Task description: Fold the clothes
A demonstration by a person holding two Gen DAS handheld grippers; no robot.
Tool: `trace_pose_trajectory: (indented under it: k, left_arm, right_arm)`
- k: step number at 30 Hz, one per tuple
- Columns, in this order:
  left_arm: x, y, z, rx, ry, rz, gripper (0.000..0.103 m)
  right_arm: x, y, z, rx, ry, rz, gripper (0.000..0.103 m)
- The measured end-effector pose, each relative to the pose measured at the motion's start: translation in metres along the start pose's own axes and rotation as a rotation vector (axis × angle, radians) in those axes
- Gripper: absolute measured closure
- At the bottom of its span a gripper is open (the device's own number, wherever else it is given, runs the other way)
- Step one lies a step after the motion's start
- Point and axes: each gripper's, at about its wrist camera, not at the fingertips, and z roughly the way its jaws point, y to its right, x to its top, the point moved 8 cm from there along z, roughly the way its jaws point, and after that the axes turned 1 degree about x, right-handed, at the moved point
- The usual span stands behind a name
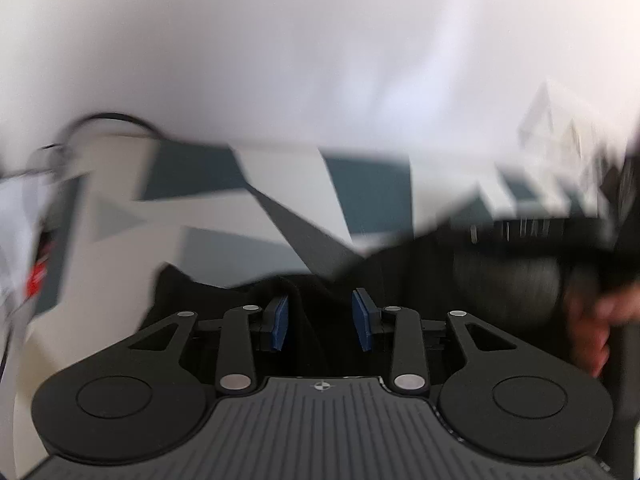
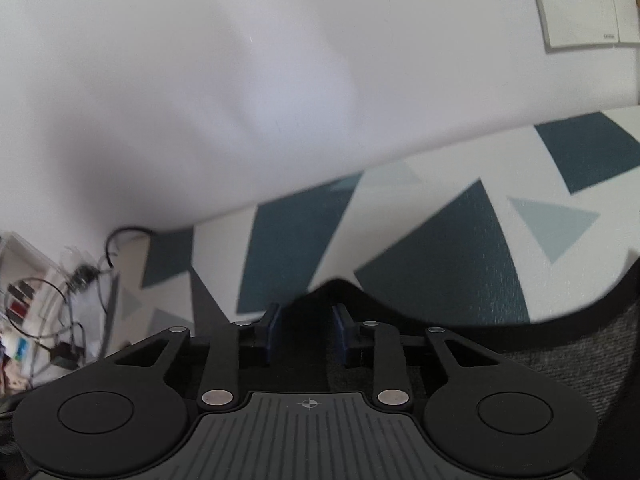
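Observation:
A black garment (image 1: 420,264) lies on a bed sheet with a white, teal and grey triangle pattern (image 1: 288,184). My left gripper (image 1: 322,316) has its blue pads apart, with a fold of the black cloth lying between them. In the right wrist view the same black garment (image 2: 560,340) spreads to the right over the patterned sheet (image 2: 440,232). My right gripper (image 2: 306,332) has its pads apart, with a raised peak of black cloth between them. The left view is blurred by motion.
A white wall (image 2: 240,80) rises behind the bed. A cluttered shelf with cables and small items (image 2: 36,304) stands at the left. A person's hand (image 1: 592,320) and the other gripper's dark body (image 1: 560,240) show at the right of the left wrist view.

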Motion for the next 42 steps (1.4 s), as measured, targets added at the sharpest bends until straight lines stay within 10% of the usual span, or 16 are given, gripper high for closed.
trace_pose_trajectory:
  k: [4, 9, 14, 18, 22, 28, 34, 37, 42]
  left_arm:
    - [0.002, 0.002, 0.018, -0.022, -0.074, 0.084, 0.068]
    - [-0.017, -0.047, -0.023, 0.094, 0.017, -0.118, 0.068]
    - [-0.078, -0.099, -0.043, 0.225, -0.084, -0.235, 0.061]
    - [-0.095, -0.095, -0.074, 0.195, -0.176, -0.291, 0.045]
    - [-0.088, -0.075, -0.121, 0.097, -0.106, -0.370, 0.030]
    - [-0.058, -0.069, -0.136, 0.162, -0.036, -0.250, 0.030]
    - [0.008, -0.020, -0.048, 0.036, 0.077, 0.083, 0.030]
    - [0.012, 0.001, 0.014, -0.004, -0.034, 0.211, 0.059]
    - [0.004, -0.005, 0.034, -0.017, -0.047, 0.118, 0.099]
  right_arm:
    - [0.000, 0.003, 0.006, -0.005, -0.005, 0.005, 0.085]
    - [0.001, 0.007, 0.008, -0.014, 0.000, -0.004, 0.097]
    - [0.003, 0.009, 0.008, -0.022, 0.000, -0.002, 0.099]
    - [0.002, 0.012, 0.007, -0.033, -0.002, 0.004, 0.099]
    - [0.001, 0.011, 0.007, -0.040, 0.002, -0.009, 0.099]
    - [0.003, 0.010, 0.010, -0.049, 0.003, -0.015, 0.099]
    - [0.002, 0.008, 0.011, -0.057, 0.020, -0.045, 0.099]
    - [0.003, 0.007, 0.011, -0.060, 0.021, -0.049, 0.099]
    - [0.002, 0.008, 0.011, -0.059, 0.019, -0.036, 0.099]
